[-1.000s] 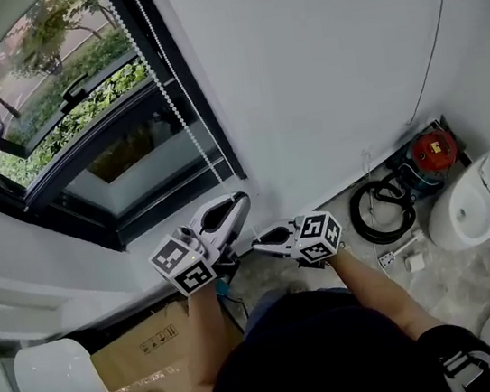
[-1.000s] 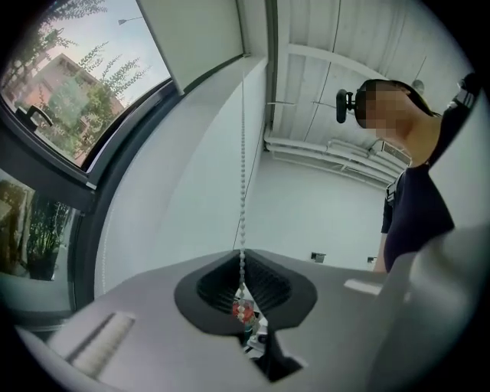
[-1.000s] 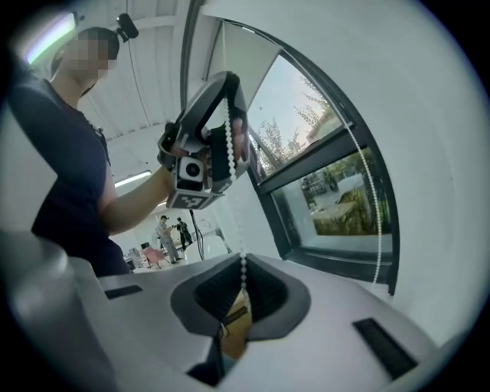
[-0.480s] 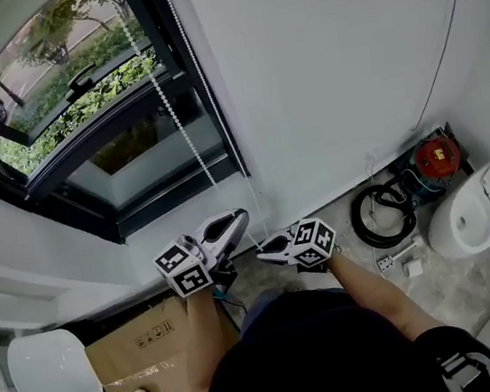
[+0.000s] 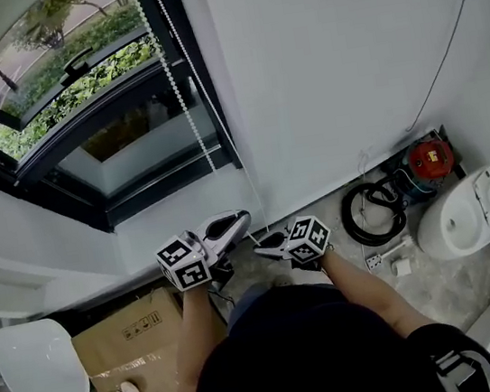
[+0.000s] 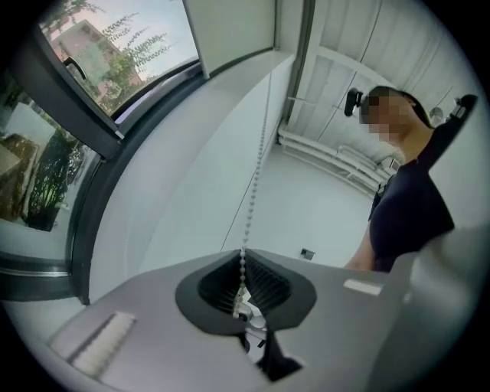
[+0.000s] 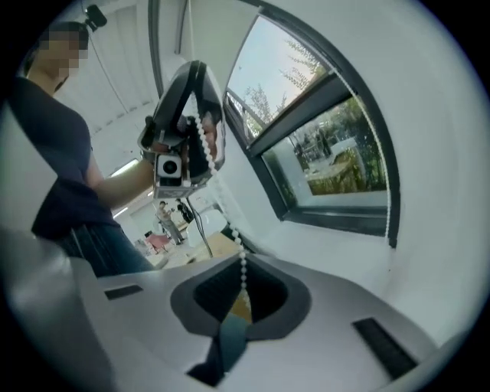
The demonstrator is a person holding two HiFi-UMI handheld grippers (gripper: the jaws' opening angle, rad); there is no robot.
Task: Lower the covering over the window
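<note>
Closest to you, your right gripper (image 5: 258, 241) has its jaws pinched fully together on the bead chain (image 5: 176, 91). In the right gripper view the beads rise out of the pads and lead up to your left gripper (image 5: 242, 216). That one sits just to the left and a little farther off, with its jaws also closed tight on the chain. Both grippers are low in front of you, near the white sill (image 5: 175, 215). In the left gripper view the chain leaves the pads taut and climbs straight away. Beyond your hands, its long axis runs up and to the left along the dark window frame (image 5: 200, 78), beside the glass, to the far top edge of the head view.
</note>
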